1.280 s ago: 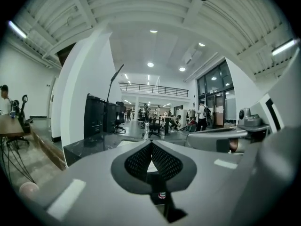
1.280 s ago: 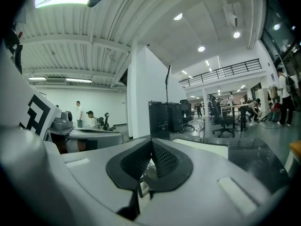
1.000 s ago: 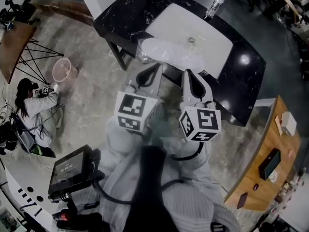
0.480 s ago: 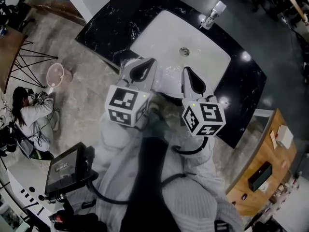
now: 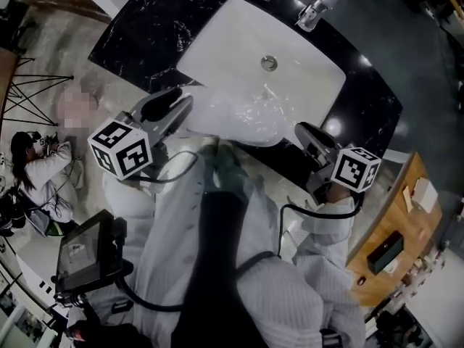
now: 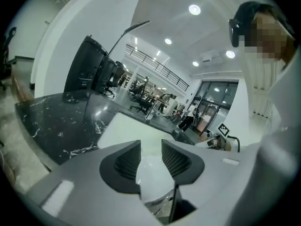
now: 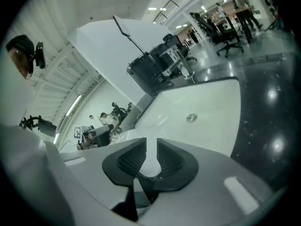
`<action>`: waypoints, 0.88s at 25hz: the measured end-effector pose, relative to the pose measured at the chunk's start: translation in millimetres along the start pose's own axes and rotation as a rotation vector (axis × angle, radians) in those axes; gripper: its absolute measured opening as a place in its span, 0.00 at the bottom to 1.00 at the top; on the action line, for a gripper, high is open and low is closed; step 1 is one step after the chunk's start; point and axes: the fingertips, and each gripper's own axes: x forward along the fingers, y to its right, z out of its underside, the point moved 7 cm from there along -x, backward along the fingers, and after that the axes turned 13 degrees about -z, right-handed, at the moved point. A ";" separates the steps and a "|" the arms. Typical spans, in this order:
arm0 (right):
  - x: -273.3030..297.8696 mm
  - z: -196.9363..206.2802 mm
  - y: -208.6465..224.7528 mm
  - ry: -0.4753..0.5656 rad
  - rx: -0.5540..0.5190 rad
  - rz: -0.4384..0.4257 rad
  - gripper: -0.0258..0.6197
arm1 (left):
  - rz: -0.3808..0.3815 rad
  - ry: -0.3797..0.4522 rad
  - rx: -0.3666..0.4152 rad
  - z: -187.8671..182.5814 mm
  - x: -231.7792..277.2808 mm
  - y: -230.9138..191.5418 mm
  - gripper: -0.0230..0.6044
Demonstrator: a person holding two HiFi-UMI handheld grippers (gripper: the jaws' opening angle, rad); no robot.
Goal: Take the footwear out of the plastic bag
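A translucent white plastic bag [image 5: 235,116] lies on the front rim of the white sink [image 5: 239,31]; the footwear inside it is hidden. My left gripper [image 5: 183,109] is at the bag's left end with its jaws opening. In the left gripper view the crinkled bag [image 6: 151,173] shows in the gap of that gripper [image 6: 150,147], and the pads stand off it. My right gripper [image 5: 303,131] is off the bag's right end, over the black counter [image 5: 145,27]. Its jaws are opening too, and the right gripper view shows that gripper [image 7: 151,145] with nothing between them.
The sink has a drain [image 5: 269,63] and a faucet [image 5: 317,7] at its far side. A person [image 5: 40,167] sits on the floor to the left. A screen on a cart [image 5: 83,249] stands at lower left, a wooden table [image 5: 402,216] at right.
The view has closed in on the sink. Both grippers were side by side at the bag; now they are spread apart to its two ends with their jaws parted.
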 end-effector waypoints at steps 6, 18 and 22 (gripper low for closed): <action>2.7 8.8 23.5 -0.227 0.134 -0.087 0.24 | 0.060 -0.194 -0.024 15.7 -18.4 -42.7 0.34; 40.7 12.5 46.0 -0.532 0.201 -0.178 0.22 | 0.217 -0.492 -0.045 59.0 3.5 -76.4 0.43; 45.8 9.2 55.1 -0.560 0.228 -0.225 0.23 | 0.259 -0.506 -0.053 63.7 11.2 -72.3 0.43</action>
